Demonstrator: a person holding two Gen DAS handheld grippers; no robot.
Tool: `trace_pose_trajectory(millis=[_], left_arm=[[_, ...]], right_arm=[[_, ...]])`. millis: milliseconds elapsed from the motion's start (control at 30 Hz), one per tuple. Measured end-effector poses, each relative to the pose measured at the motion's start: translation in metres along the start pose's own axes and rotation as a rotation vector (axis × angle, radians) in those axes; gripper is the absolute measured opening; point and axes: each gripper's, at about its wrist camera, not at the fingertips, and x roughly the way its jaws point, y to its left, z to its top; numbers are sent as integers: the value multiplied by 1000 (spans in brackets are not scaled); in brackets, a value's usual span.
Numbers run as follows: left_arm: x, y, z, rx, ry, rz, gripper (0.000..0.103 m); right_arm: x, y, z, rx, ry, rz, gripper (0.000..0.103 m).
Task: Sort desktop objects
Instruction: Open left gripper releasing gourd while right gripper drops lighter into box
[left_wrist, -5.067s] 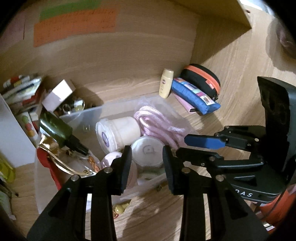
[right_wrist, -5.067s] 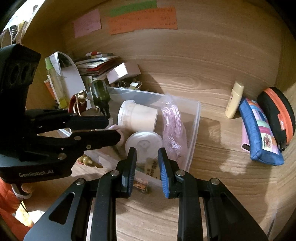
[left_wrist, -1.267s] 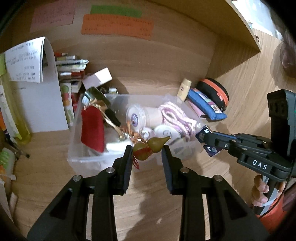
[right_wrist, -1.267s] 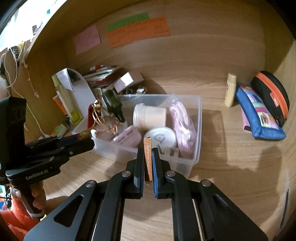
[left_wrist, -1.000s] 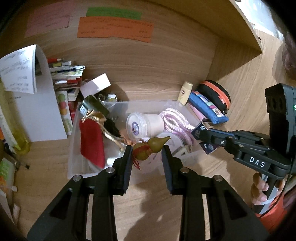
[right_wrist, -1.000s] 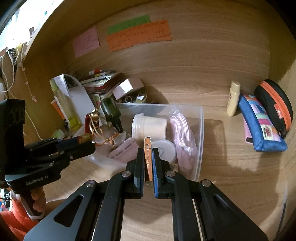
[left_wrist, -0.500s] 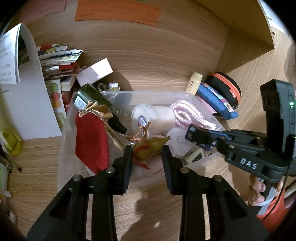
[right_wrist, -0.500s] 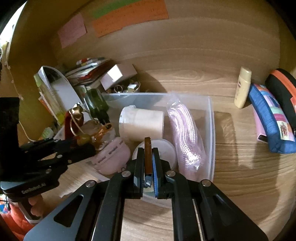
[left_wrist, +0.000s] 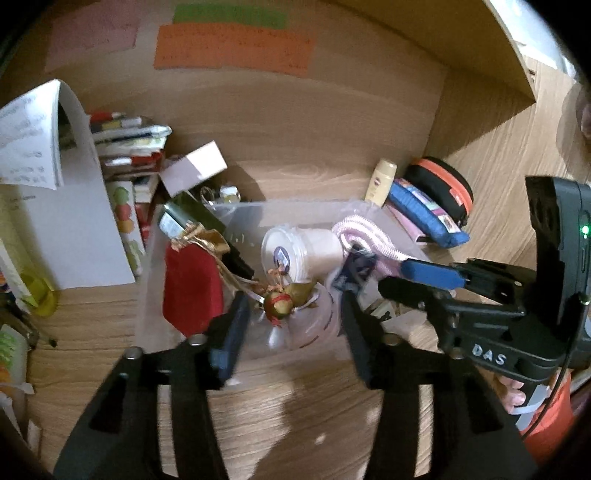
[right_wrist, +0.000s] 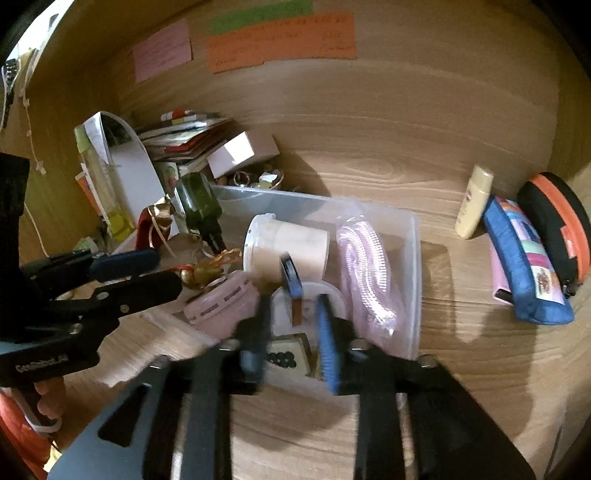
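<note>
A clear plastic bin sits on the wooden desk, full of small items. My left gripper hovers over its near edge, jaws opening. A gold gourd charm with red thread lies loose between the fingers, touched by neither, above a pink jar. My right gripper is over the bin too, jaws opening. A small blue and orange blade box tilts free between its pads, blurred. Each gripper shows in the other's view: the right gripper and the left gripper.
In the bin lie a white tub, bagged pink rope, a green bottle and a red pouch. A lotion tube, blue pencil case and black-orange case stand right. Papers and a white box crowd the back left.
Both grippers went from shut to partly open. The gourd charm came free of the left pads and the blade box came free of the right pads, both over the bin.
</note>
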Motion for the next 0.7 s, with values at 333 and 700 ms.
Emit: trace_pose_trajectory(millis=[333,700], left_arm=[[-32,-7,-4,-1,-82,83,96],[-47,-12,-25,-5,-71,202,102]], right_arm=[[-43,-6,-9,33,-93,-111,84],[-76,-6,-33,80,-116,-97,102]])
